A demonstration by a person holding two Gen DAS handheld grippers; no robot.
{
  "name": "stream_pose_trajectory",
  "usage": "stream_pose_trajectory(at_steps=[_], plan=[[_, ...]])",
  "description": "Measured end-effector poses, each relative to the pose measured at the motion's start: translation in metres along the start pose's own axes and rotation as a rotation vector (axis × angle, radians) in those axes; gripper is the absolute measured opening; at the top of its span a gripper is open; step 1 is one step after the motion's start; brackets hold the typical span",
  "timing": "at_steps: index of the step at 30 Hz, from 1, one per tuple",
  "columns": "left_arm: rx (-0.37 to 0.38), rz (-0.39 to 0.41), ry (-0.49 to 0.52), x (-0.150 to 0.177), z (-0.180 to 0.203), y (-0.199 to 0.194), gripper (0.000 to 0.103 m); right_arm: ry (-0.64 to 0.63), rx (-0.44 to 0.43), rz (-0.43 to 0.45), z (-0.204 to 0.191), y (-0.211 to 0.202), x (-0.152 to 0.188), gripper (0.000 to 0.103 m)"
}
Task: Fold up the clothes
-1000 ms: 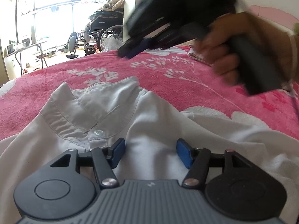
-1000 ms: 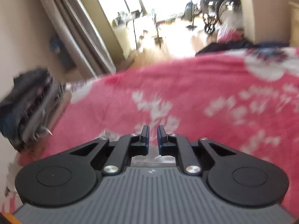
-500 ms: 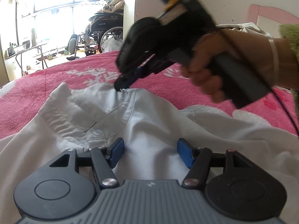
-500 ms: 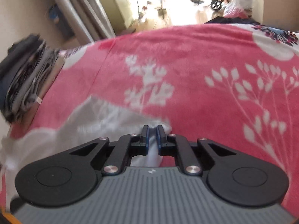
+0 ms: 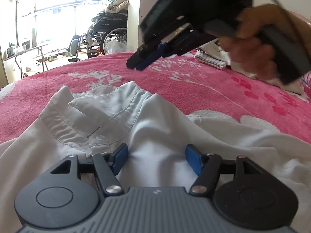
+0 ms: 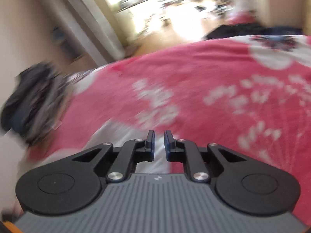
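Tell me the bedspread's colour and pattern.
Pink bedspread with white flower sprigs, clearest in the left wrist view.

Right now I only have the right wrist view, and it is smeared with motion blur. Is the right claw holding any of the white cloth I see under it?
Observer: No. In the left wrist view the right claw hangs in the air above the pink floral blanket, fingers together, with nothing between them.
Operator: What lies nearest to it?
Observer: The collar of a white button-up shirt spread on the blanket. The collar sits below that claw and does not touch it.
Operator: And the other one?
Observer: The left claw is open, low over the shirt front, just below the collar's small clear button.
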State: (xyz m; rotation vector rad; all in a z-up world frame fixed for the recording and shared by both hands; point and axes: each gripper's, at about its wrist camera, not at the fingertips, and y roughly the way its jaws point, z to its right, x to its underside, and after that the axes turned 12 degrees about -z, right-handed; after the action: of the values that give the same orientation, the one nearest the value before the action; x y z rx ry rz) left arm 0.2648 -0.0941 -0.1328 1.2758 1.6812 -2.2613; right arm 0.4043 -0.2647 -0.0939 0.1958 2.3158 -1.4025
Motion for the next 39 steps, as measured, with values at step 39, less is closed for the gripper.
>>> stream_pose_trajectory(at_steps=[39], plan=[[0.111,-0.073,0.085,0.019,0.154,-0.144,0.077,1.019,0.123,0.198,0.085,-0.348,0.512,0.05]])
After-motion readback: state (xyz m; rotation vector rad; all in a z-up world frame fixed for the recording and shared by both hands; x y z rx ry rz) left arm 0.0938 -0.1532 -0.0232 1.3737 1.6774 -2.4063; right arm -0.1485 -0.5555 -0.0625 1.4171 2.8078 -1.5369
